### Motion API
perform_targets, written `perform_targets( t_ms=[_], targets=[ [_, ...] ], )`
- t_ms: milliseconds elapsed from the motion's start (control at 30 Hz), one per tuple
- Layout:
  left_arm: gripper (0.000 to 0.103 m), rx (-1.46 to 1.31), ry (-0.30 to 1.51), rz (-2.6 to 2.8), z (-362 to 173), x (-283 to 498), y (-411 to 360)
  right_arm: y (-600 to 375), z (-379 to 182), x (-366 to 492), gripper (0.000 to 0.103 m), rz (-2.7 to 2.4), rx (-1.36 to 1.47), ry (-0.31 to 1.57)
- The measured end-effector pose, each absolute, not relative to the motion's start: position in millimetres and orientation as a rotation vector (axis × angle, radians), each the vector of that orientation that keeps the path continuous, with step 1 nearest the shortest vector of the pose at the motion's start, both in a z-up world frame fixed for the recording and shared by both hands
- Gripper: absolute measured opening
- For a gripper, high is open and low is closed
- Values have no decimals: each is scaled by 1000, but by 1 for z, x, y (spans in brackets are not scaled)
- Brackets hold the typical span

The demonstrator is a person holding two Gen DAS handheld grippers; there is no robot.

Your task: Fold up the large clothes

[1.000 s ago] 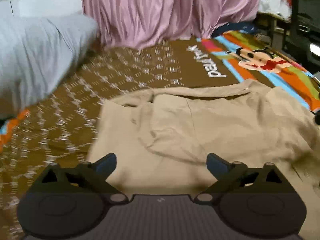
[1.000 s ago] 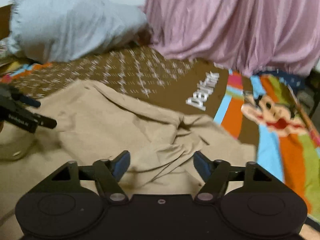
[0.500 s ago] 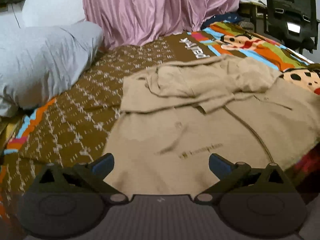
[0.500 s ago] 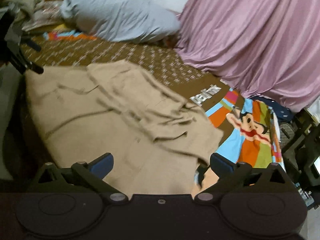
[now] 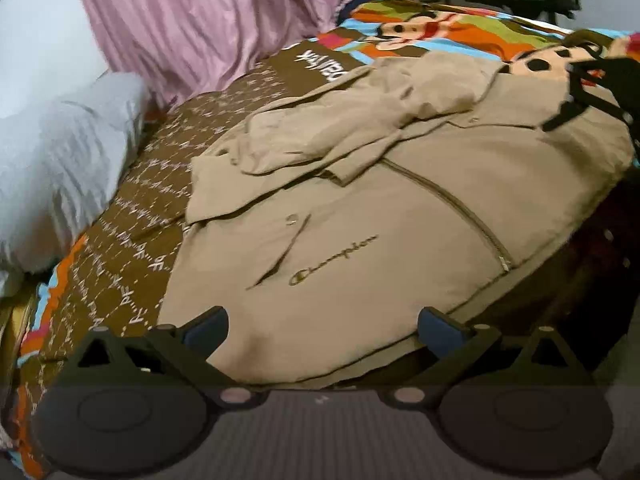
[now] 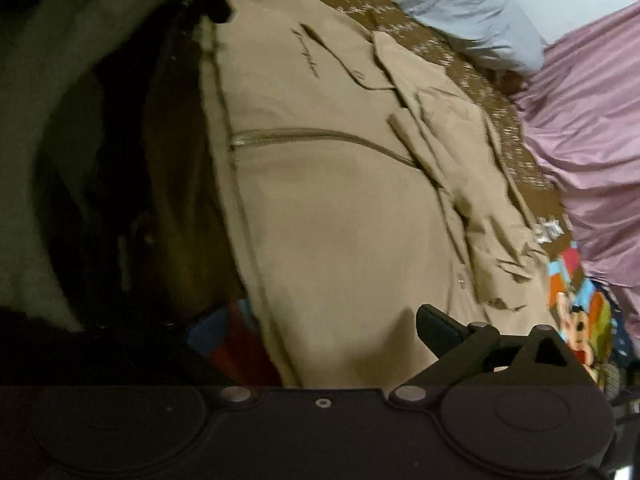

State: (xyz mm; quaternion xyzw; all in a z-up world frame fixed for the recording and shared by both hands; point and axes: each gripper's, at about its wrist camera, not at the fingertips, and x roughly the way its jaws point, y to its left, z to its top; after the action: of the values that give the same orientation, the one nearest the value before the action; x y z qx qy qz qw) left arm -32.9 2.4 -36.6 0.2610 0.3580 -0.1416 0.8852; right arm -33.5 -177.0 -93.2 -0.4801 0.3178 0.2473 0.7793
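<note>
A large tan zip jacket (image 5: 400, 208) with a Champion logo lies spread on the bed, its sleeves bunched across the far part; it also fills the right wrist view (image 6: 340, 200). My left gripper (image 5: 322, 326) is open and empty, held above the jacket's near hem. My right gripper (image 6: 320, 332) is open and empty, tilted, above the jacket's lower corner at the bed edge. The right gripper also shows at the far right in the left wrist view (image 5: 588, 92), beside the jacket's edge.
The brown patterned bedspread (image 5: 132, 248) has a colourful cartoon print (image 5: 420, 28) at the far end. A grey pillow (image 5: 52, 160) lies left. A pink curtain (image 5: 208, 20) hangs behind. Dark space lies beyond the bed edge (image 6: 100, 200).
Both grippers have pulled back and up from the jacket, so the whole garment now shows. The right gripper has swung to the bed edge and tilted sideways.
</note>
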Motion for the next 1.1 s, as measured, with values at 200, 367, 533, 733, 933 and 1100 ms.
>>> perform_targets(
  t_ms=[200, 367, 533, 733, 933, 1100],
  targets=[
    [103, 603, 711, -364, -41, -42, -7, -186, -76, -46, 36, 585, -948, 590],
    [103, 665, 705, -406, -46, -46, -17, -193, -51, -46, 12, 601, -827, 553],
    [100, 712, 715, -342, -54, -40, -23, -203, -12, -33, 11, 562, -611, 534],
    [72, 507, 748, -123, -36, -10, 16, -213, 13, -22, 11, 525, -529, 495],
    [63, 480, 734, -87, -21, 4, 42, -212, 8, -27, 11, 511, -571, 483],
    [53, 586, 714, 1, -19, 12, 51, -207, -12, -34, 18, 507, -695, 529]
  ],
)
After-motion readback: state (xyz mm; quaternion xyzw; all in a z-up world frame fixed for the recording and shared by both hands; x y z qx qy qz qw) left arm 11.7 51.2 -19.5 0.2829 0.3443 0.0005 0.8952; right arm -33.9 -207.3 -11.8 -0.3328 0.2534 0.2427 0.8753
